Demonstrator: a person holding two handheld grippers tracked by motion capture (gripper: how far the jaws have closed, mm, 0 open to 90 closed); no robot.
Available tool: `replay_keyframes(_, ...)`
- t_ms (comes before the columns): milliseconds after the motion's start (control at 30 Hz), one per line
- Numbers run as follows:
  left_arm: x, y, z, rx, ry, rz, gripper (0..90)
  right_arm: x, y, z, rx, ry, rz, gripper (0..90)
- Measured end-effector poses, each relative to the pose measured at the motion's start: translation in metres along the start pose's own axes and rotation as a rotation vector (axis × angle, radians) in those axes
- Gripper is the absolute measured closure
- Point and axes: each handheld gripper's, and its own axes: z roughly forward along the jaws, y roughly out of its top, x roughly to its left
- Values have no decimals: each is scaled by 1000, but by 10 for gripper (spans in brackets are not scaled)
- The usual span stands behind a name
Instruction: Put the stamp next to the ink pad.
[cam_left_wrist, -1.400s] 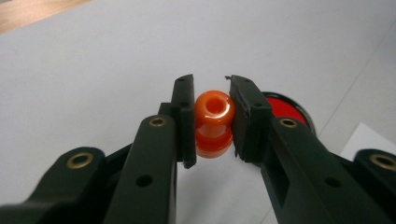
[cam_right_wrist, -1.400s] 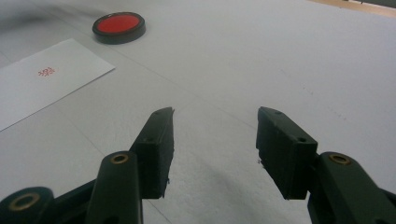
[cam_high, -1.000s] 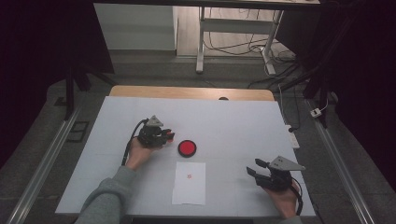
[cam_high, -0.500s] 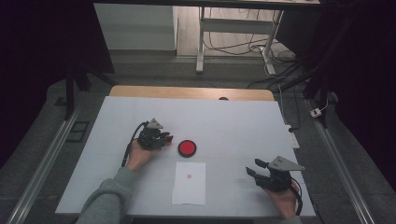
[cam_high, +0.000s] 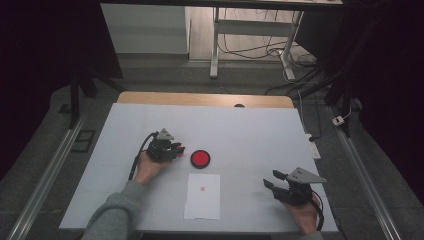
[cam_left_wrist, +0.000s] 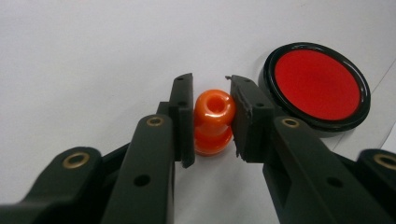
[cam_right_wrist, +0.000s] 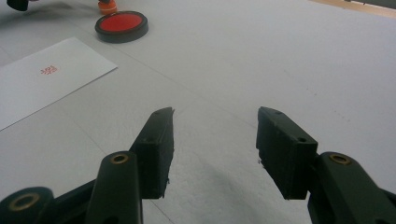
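table (cam_high: 250, 125): white top, everything laid out toward the person's side
sheet of paper (cam_high: 202, 196): lies flat near the front edge, between the two hands; a small red stamp mark (cam_high: 202, 189) sits in its upper half
ink pad (cam_high: 200, 158): round, black rim, red face, just beyond the sheet and just right of the left gripper; in the left gripper view (cam_left_wrist: 316, 85) it lies close beside the right jaw
left gripper (cam_high: 172, 149): lies low over the table, pointing right toward the ink pad, the hand (cam_high: 148, 167) curled under its body with a grey sleeve behind; jaws clenched on the stamp, pads pressed to both its sides (cam_left_wrist: 211, 122)
right gripper (cam_high: 270, 181): rests near the front right corner, well apart from the rest, pointing left and a little away from the person; jaws released, parted with nothing between them (cam_right_wrist: 212, 140)
stamp (cam_left_wrist: 213, 120): small orange piece with a rounded head, a hole in its top and a narrower waist, standing on the table just left of the ink pad
stamp handling: looks like hard, glossy plastic, so probably light, stiff and a bit slippery; the rounded head could squirm out of flat pads
where to hold: across the head just above the waist, as now, so the flare below can stop it sliding, and kept upright so the face meets pad or paper squarely
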Motion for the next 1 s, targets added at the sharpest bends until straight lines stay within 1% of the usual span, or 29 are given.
replay_keyframes(67,-1,1,0,4,-5,7,668,0,0,0,-2,0,0,461)
replay_keyframes(133,-3,2,0,11,0,14,621,0,0,0,-1,0,-1,460)
replay_keyframes(167,-4,2,1,10,1,14,591,0,0,0,-1,0,-1,460)
replay_keyframes(233,-5,3,0,2,4,2,530,0,0,0,-2,1,-1,460)
replay_keyframes(367,-5,5,-5,-38,5,-32,428,-1,0,0,-4,3,-1,459)
replay_keyframes(467,-5,7,-13,-80,0,-51,380,-1,0,-1,-7,3,2,459)
replay_keyframes(567,-7,8,-23,-104,-13,-60,352,-1,0,-1,-14,6,5,459)
replay_keyframes(700,-11,8,-38,-121,-27,-62,326,-2,1,-2,-24,14,16,458)
replay_keyframes(800,-15,6,-47,-129,-36,-52,324,-2,1,-3,-34,23,20,458)
replay_keyframes(867,-19,5,-53,-132,-47,-47,321,-1,0,-3,-30,24,15,457)
replay_keyframes(1000,-26,0,-62,-121,-64,-24,320,0,0,-2,-23,27,9,456)
